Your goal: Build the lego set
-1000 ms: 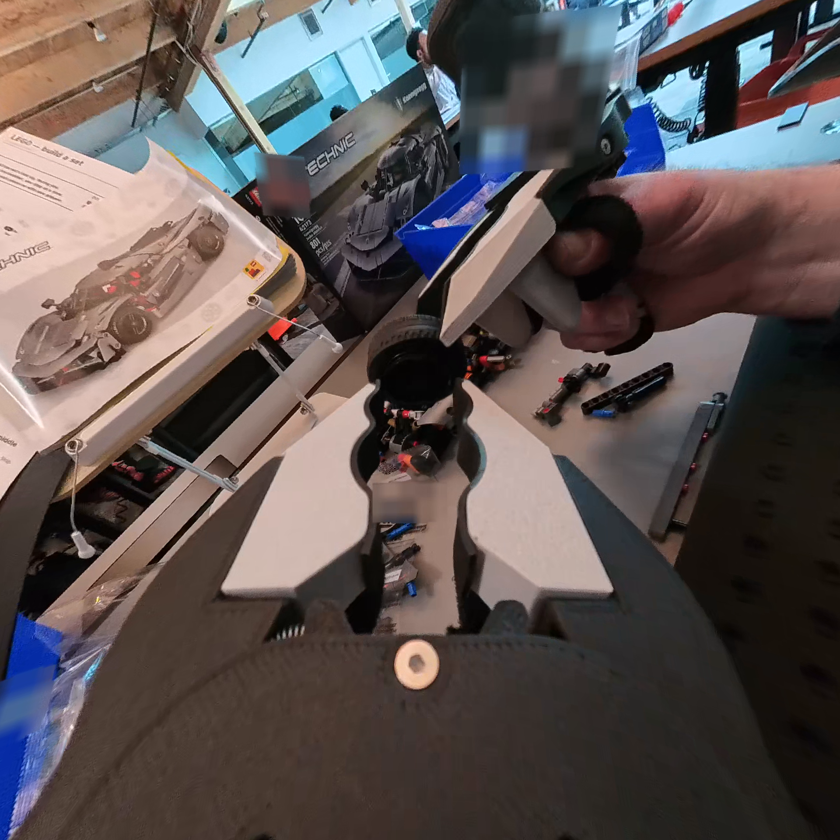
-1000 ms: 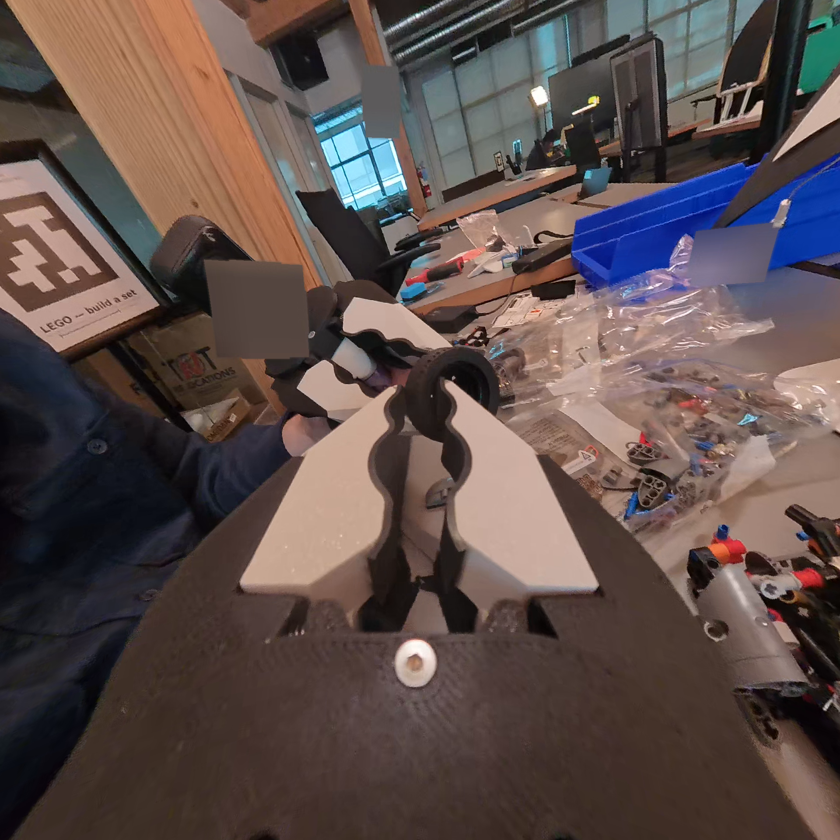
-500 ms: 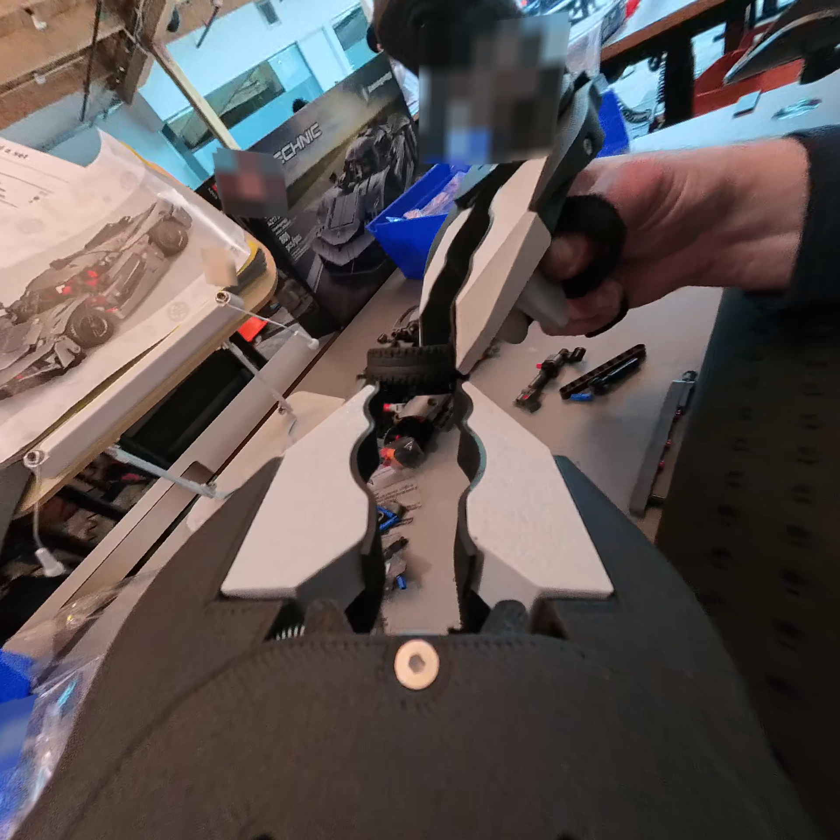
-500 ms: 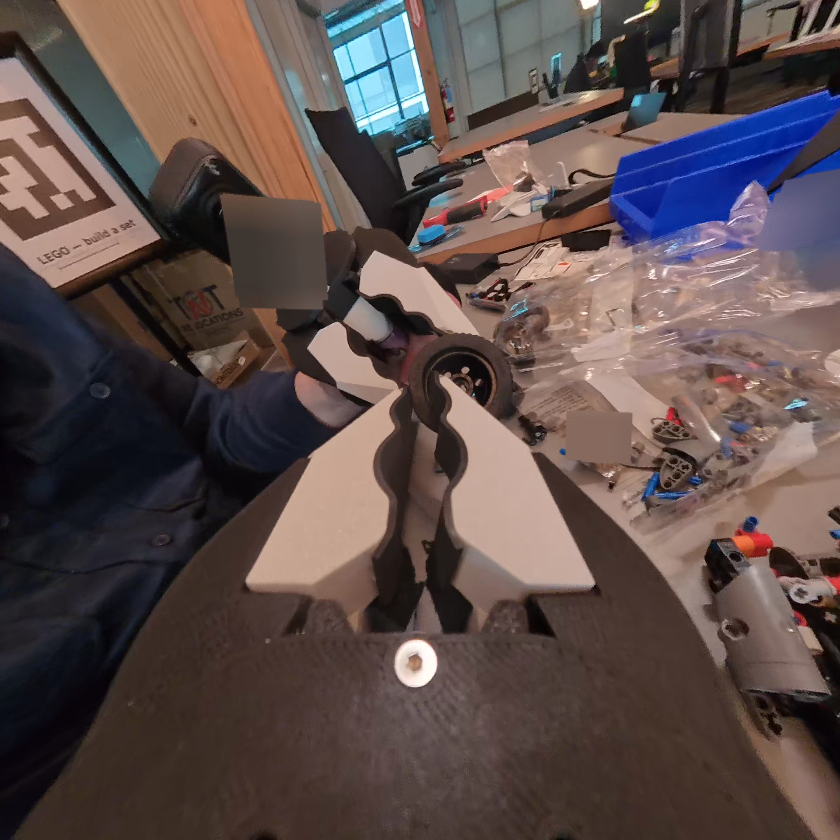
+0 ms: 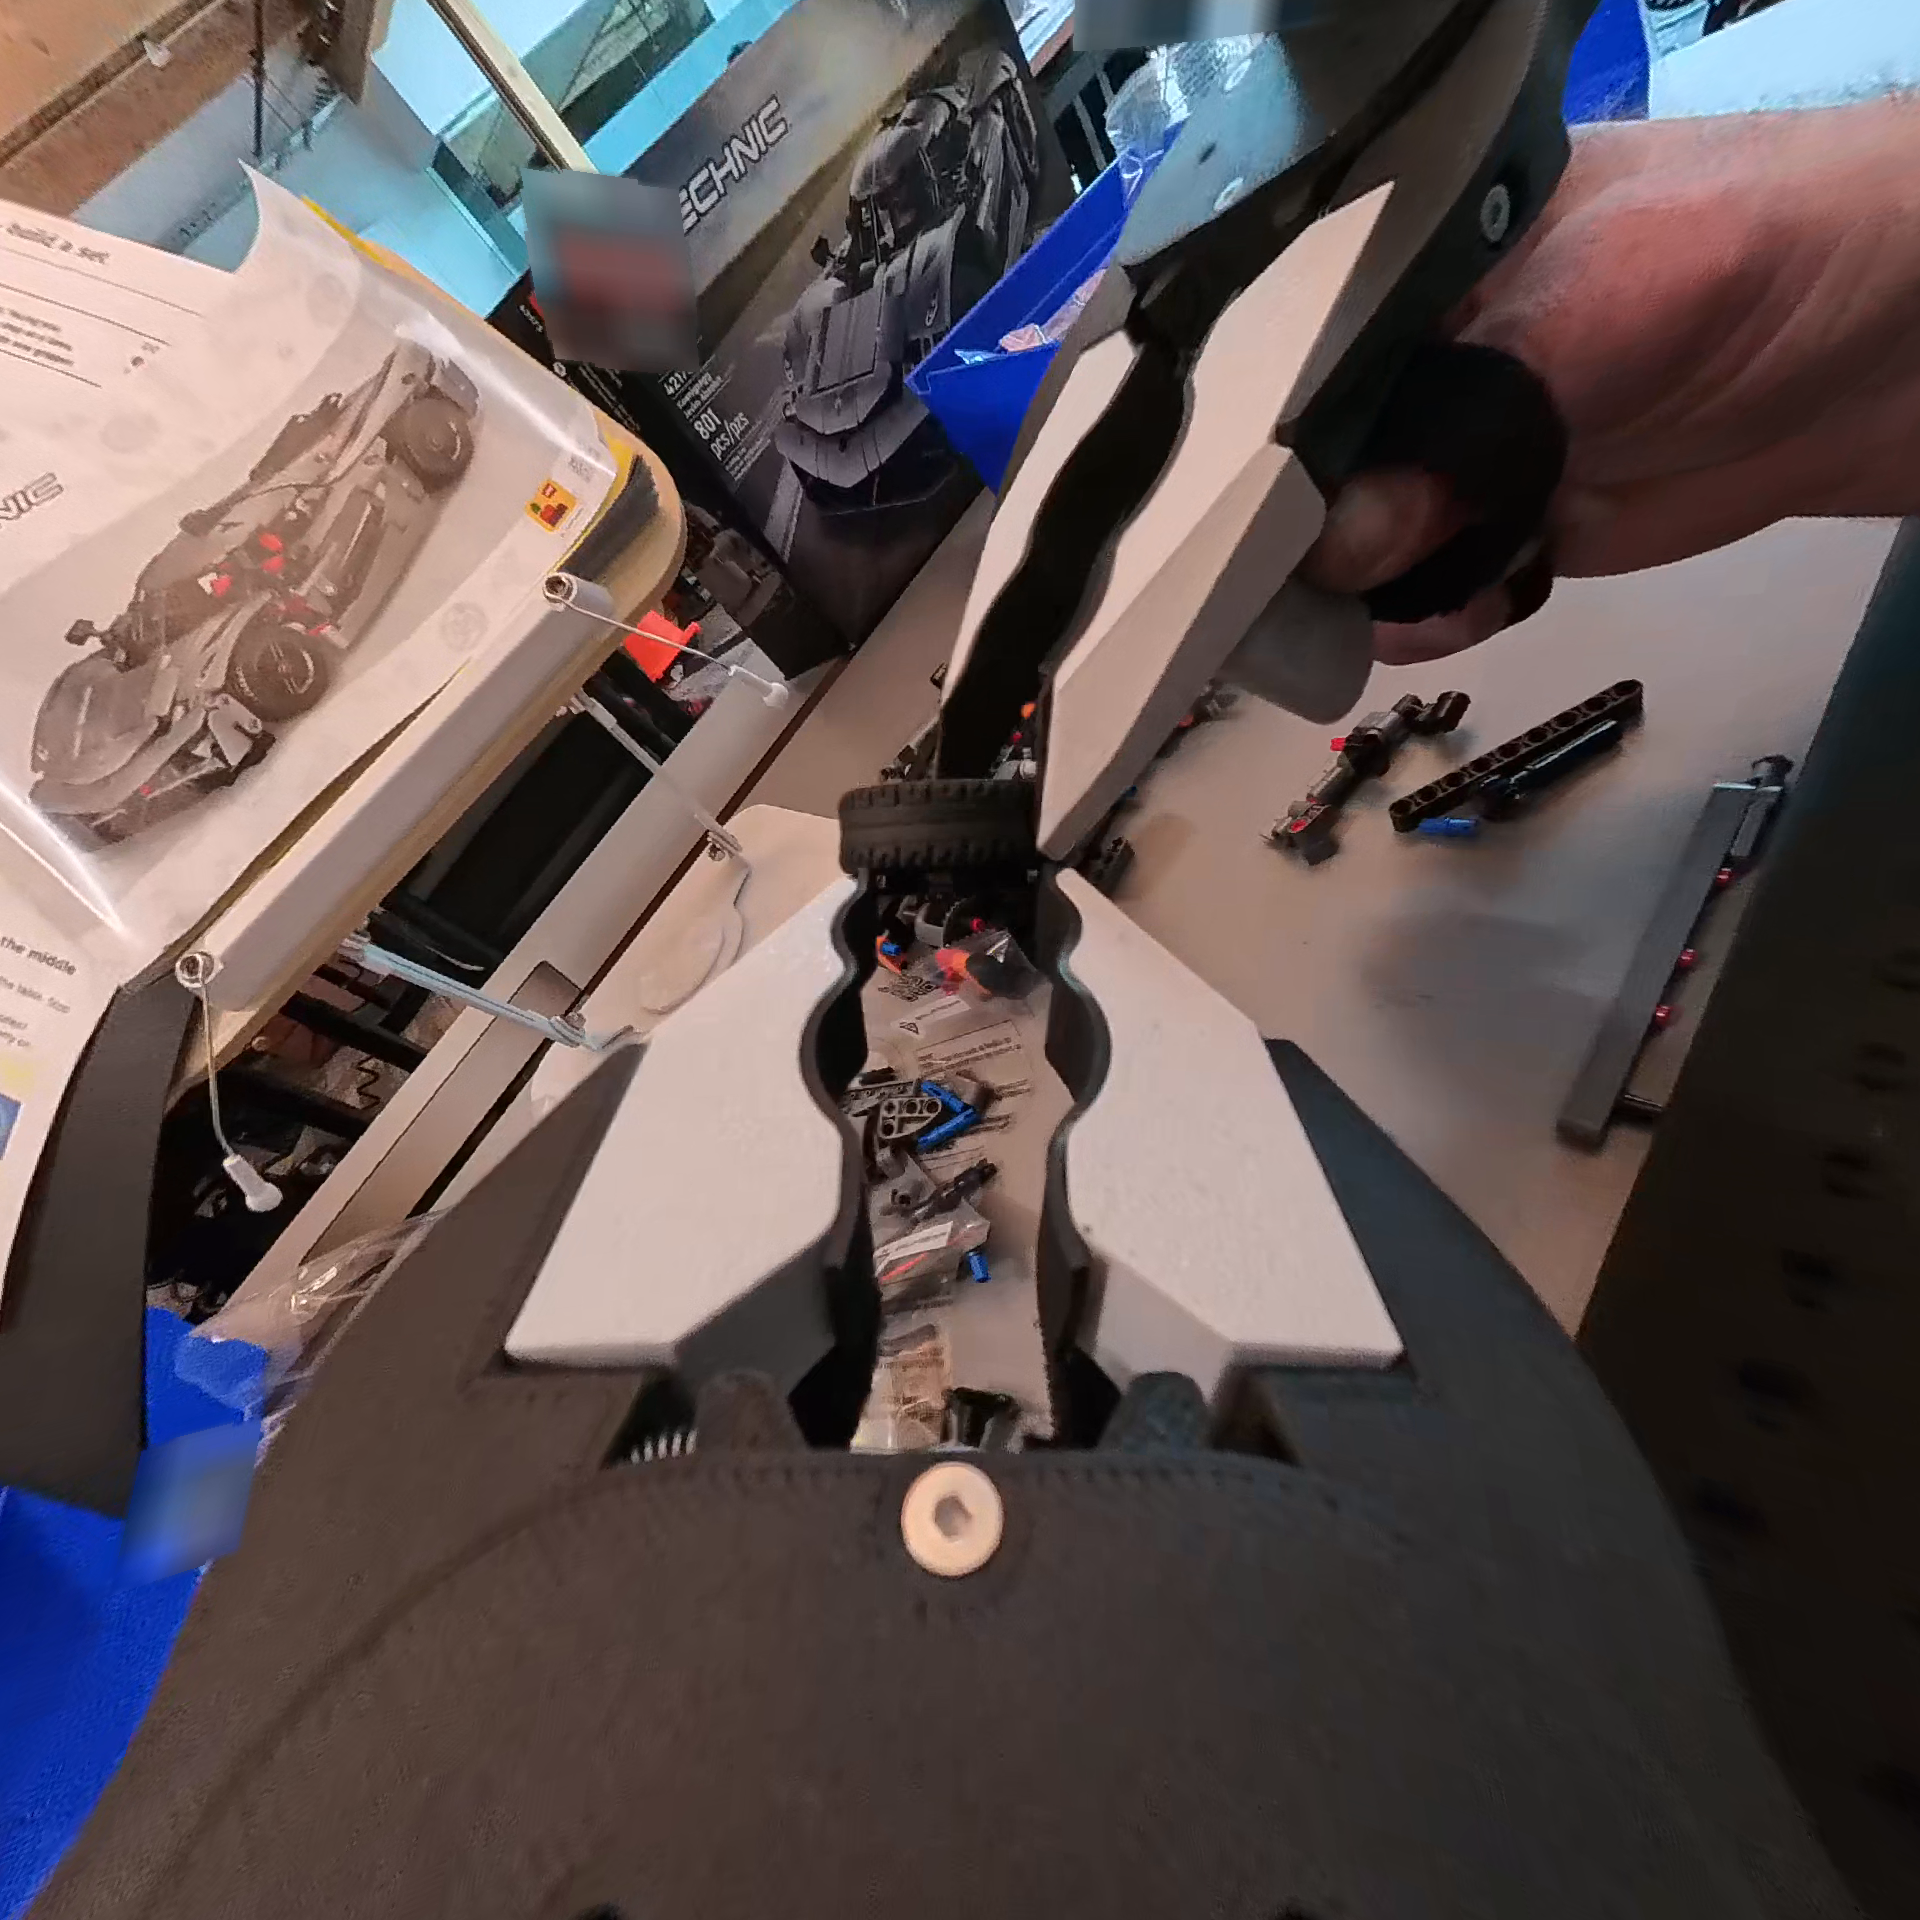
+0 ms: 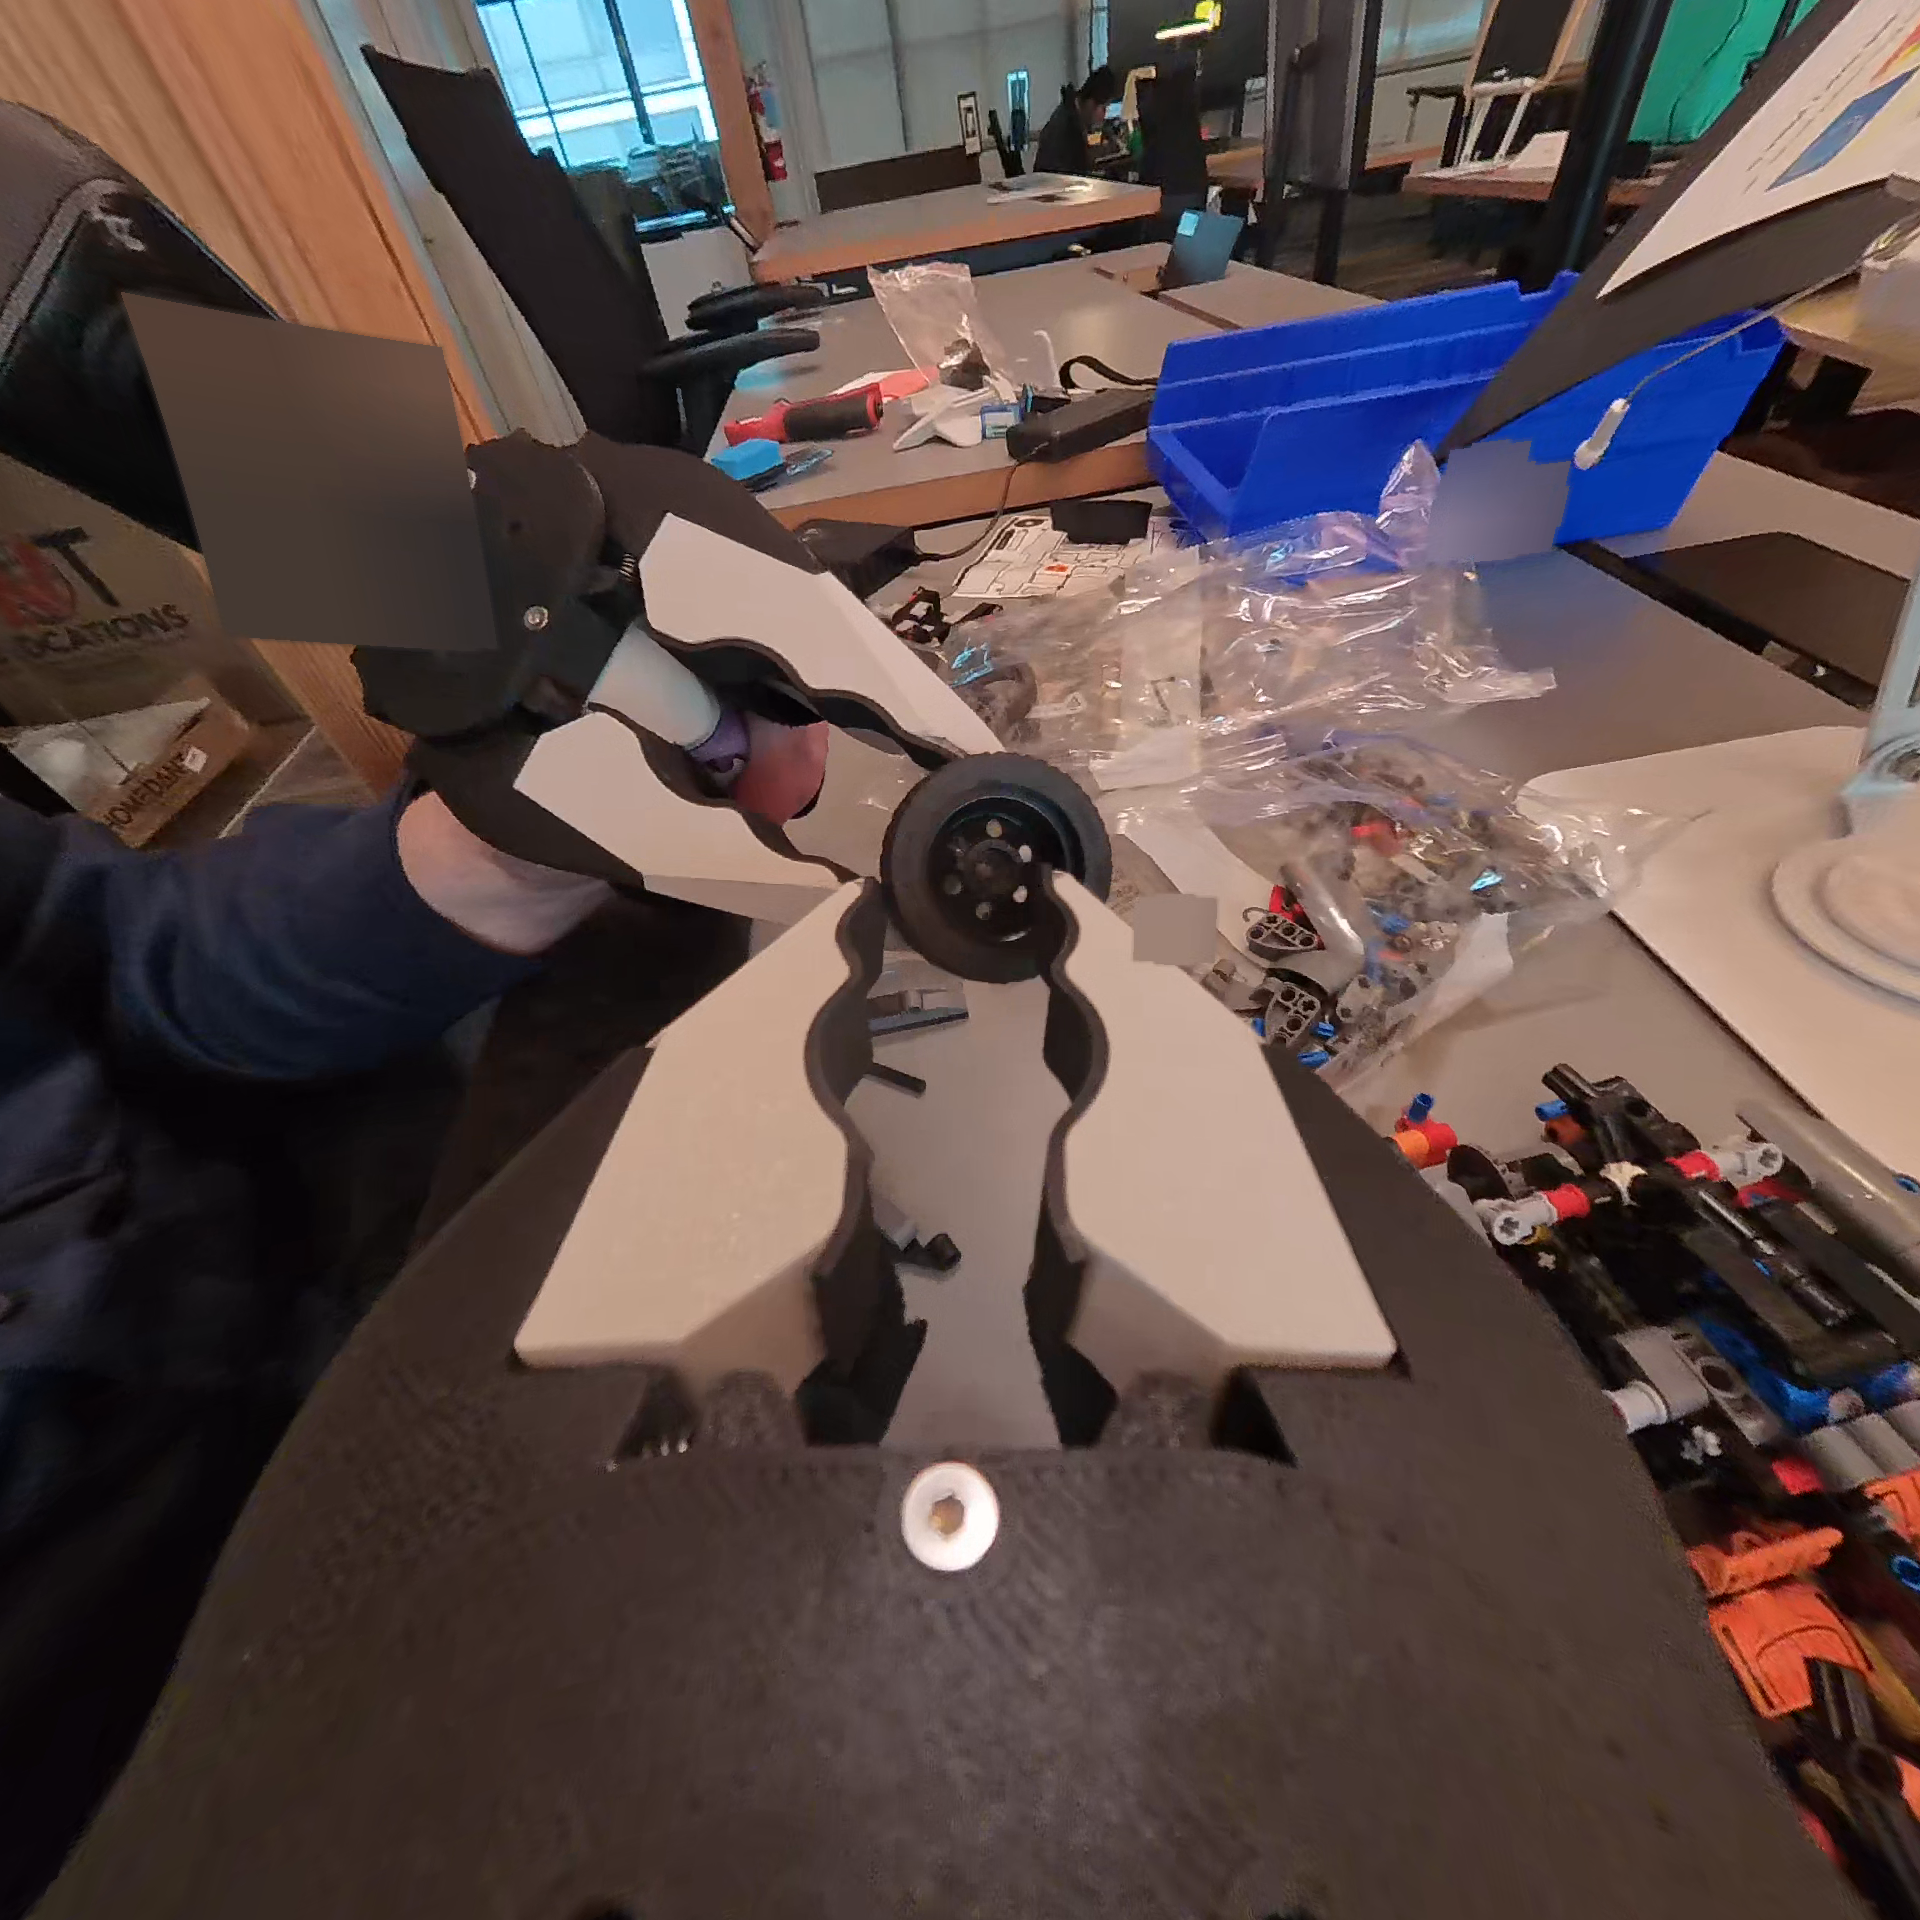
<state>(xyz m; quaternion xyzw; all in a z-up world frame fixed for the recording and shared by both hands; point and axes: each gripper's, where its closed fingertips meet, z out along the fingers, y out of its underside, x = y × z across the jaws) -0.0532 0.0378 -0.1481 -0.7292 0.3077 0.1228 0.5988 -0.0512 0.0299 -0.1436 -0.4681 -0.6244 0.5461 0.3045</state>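
Note:
A black lego wheel (image 5: 935, 831) with a black rim is held in the air between both grippers. My left gripper (image 5: 951, 883) is shut on it, a fingertip at each end of the tread. The right wrist view shows the wheel's face (image 6: 992, 868), with the left gripper (image 6: 930, 816) reaching in from the left. My right gripper (image 6: 961, 888) is open, its fingers a wheel's width apart and level with the wheel's sides. In the left wrist view the right gripper (image 5: 1013, 816) comes down from above in a person's hand.
An instruction booklet (image 5: 260, 540) on a stand and the set's box (image 5: 862, 343) are at the left. Bags of parts (image 6: 1351, 831) and a blue bin (image 6: 1403, 416) lie ahead. The partly built chassis (image 6: 1714, 1247) is at the right. Loose beams (image 5: 1517, 758) lie on the table. My left and right fingertips are right by each other.
The right gripper's fingers were pinched on the tyre and have now spread apart. The wheel has turned its face toward the right wrist view. The left gripper's gap is unchanged.

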